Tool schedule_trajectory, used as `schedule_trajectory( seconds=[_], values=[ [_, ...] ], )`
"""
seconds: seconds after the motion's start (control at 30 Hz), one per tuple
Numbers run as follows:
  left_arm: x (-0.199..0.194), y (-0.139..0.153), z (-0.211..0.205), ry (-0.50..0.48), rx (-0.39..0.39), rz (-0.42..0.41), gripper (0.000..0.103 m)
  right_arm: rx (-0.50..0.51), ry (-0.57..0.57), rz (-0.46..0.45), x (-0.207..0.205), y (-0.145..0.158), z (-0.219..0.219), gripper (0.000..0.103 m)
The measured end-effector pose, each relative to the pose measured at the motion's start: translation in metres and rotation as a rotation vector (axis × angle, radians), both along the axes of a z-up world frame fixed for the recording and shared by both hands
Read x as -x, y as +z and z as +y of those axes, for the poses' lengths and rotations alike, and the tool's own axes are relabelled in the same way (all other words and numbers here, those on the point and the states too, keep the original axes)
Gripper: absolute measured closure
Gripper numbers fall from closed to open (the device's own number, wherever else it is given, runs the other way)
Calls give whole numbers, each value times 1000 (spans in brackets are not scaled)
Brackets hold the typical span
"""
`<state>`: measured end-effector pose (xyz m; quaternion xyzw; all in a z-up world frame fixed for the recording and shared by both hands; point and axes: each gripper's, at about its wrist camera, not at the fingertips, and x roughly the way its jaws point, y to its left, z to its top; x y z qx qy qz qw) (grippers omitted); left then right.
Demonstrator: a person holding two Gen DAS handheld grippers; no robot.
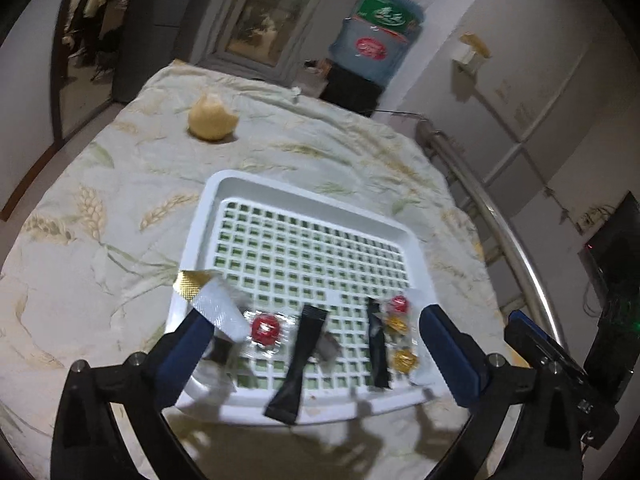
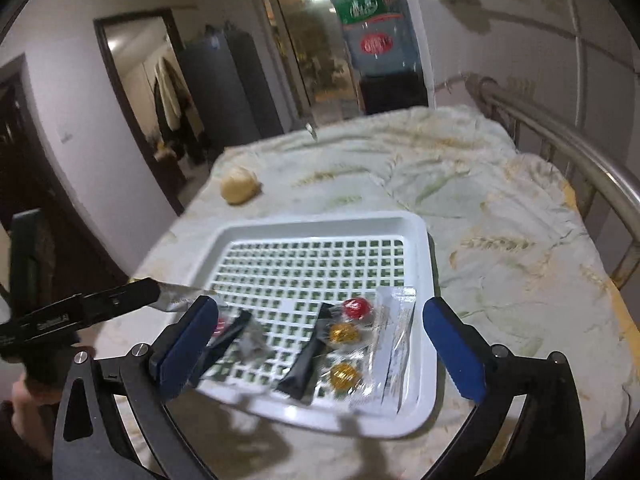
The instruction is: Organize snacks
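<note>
A white slotted tray (image 1: 304, 184) lies on the bed and also shows in the right wrist view (image 2: 328, 222). Its near end holds snacks: a black stick pack (image 1: 298, 364), a second black stick (image 1: 378, 344), a red wrapped candy (image 1: 265, 328), a clear pack with red and gold candies (image 1: 402, 332) (image 2: 352, 344), and a silver and gold wrapper (image 1: 208, 300) at the near left corner. My left gripper (image 1: 316, 356) is open above these snacks. My right gripper (image 2: 320, 348) is open above the tray's near end. Both are empty.
A round bread bun (image 1: 213, 120) (image 2: 239, 186) lies on the bedsheet beyond the tray. A metal bed rail (image 2: 560, 136) runs along the right. A water dispenser bottle (image 1: 376, 36) stands past the bed. The left tool's black arm (image 2: 84, 312) shows at the right view's left.
</note>
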<state>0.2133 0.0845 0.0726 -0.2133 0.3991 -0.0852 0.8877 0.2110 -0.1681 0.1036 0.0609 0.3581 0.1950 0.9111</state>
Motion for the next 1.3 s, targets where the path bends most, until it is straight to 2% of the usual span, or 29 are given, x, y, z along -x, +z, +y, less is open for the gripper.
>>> schedule_trajectory(
  seconds=[0.13, 0.3, 0.43, 0.5, 0.57, 0.6, 0.7, 0.8, 0.9, 1.0, 1.13, 1.23, 1.3],
  values=[
    [0, -8, -2, -46, 23, 72, 0, -49, 23, -24, 26, 14, -6, 0],
    [4, -29, 2, -75, 66, 146, 0, 12, 52, -63, 54, 15, -4, 0],
    [14, -42, 1, -79, 146, 191, 0, 22, 49, -60, 66, 6, -11, 0],
    [20, -39, -3, -94, 90, 184, 0, 21, 52, -50, 72, 0, -14, 0],
    [23, -42, -6, -99, 37, 223, 0, 27, 47, -49, 76, -4, -19, 0],
    [24, -47, -7, -107, 31, 272, 0, 28, 45, -50, 78, -6, -21, 0],
    [25, -66, -7, -147, 89, 383, 0, 9, 36, -43, 82, -11, -27, 0],
    [30, -68, -15, -148, -61, 397, 0, -13, 38, -23, 85, -15, -31, 0],
    [40, -52, -18, -146, -67, 337, 0, 8, 44, -35, 90, -16, -30, 0],
    [55, -19, -24, -122, -123, 196, 0, 35, 32, -56, 92, -14, -30, 0],
    [76, 23, -30, -30, -198, -17, 0, 4, 10, -68, 91, -5, -31, 0],
    [93, 42, -31, 37, -226, -133, 0, -7, -4, -113, 98, 6, -29, 0],
    [106, 46, -31, 70, -221, -182, 0, -9, -9, -153, 109, 12, -25, 0]
  ],
)
